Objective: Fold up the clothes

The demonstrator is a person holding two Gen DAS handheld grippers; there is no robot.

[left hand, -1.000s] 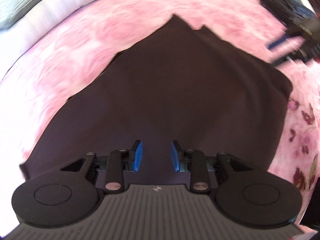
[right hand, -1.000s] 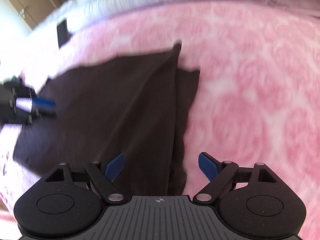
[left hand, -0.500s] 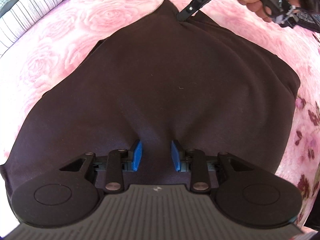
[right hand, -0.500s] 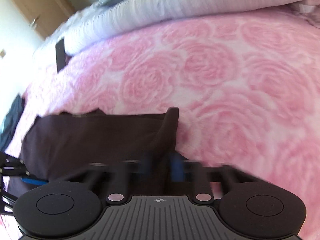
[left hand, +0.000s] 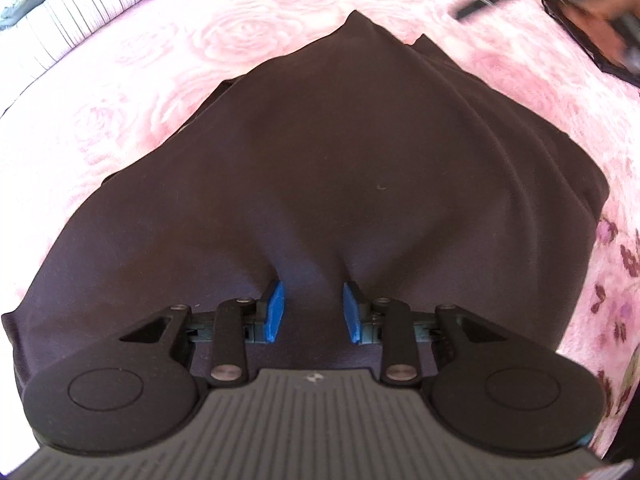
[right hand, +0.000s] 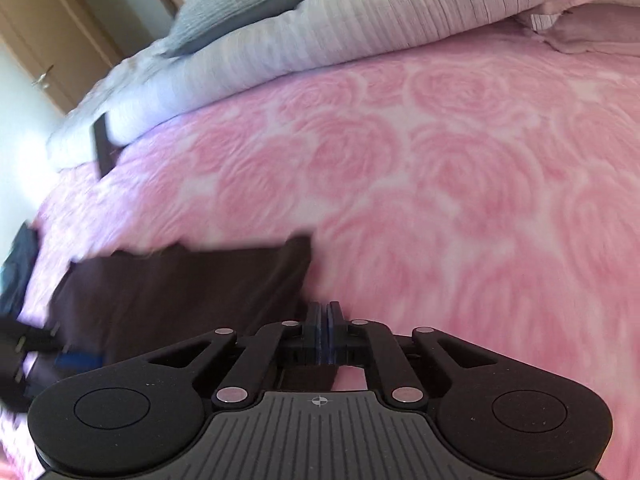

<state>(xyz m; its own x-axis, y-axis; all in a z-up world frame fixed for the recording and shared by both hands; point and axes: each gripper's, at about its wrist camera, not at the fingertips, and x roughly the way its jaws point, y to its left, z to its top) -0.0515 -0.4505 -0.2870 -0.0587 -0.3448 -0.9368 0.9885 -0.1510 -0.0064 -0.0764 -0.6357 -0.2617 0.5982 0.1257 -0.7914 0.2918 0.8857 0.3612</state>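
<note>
the dark brown garment [left hand: 340, 168] lies spread on the pink rose-patterned bedspread [right hand: 440, 160] of the bed. left gripper [left hand: 312, 312]: jaws partly closed, blue pads pinching a raised ridge of the garment's near edge. right gripper [right hand: 323, 334]: clenched, pads pressed together at the garment's edge; whether cloth is caught between them cannot be told. striped bedding [right hand: 360, 28] and a grey pillow [right hand: 256, 4] lie beyond the bedspread.

A: What lies under your left gripper [left hand: 312, 312]?
B: A dark garment [left hand: 340, 168] of smooth, matt cloth; its blue pads [left hand: 275, 312] look rubbery, the arms matt black plastic.
A: And ahead of your right gripper [right hand: 323, 334]?
B: A plush pink rose-patterned blanket [right hand: 440, 184]; beyond, ribbed bedding [right hand: 360, 20].
</note>
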